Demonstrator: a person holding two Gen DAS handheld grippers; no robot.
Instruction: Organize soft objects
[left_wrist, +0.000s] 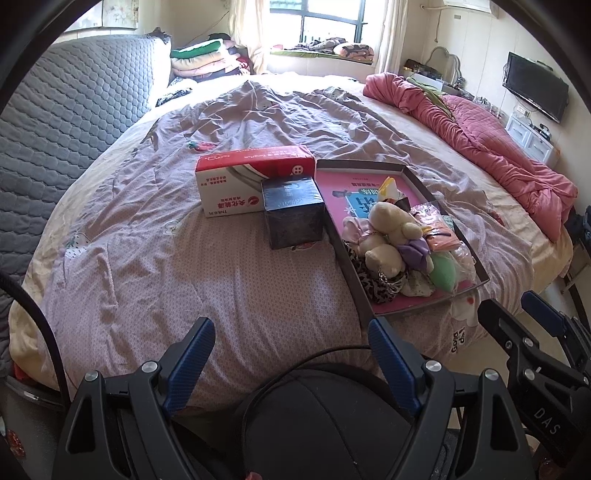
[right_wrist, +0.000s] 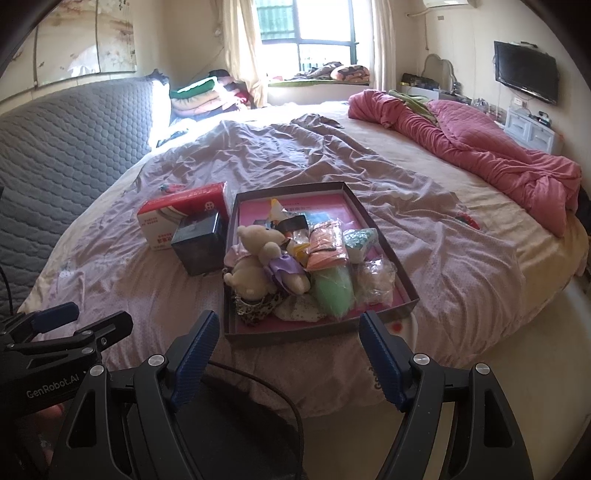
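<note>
On bed (right_wrist: 424, 229): shallow box (right_wrist: 402, 280) holds plush bears (right_wrist: 258, 254), soft packets; both claws spread, empty.

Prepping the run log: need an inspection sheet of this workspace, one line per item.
Surface: bed with rumpled lilac cover.
Job's things: shallow tray piled with teddy bears, green pouch, leopard fabric.
Clutter: red-white box and black box left of tray, touching.
Grippers: left gripper and right gripper open, empty, short of the tray.
Cables: black cable below right gripper.
Surroundings: pink quilt, window, wall TV.
</note>
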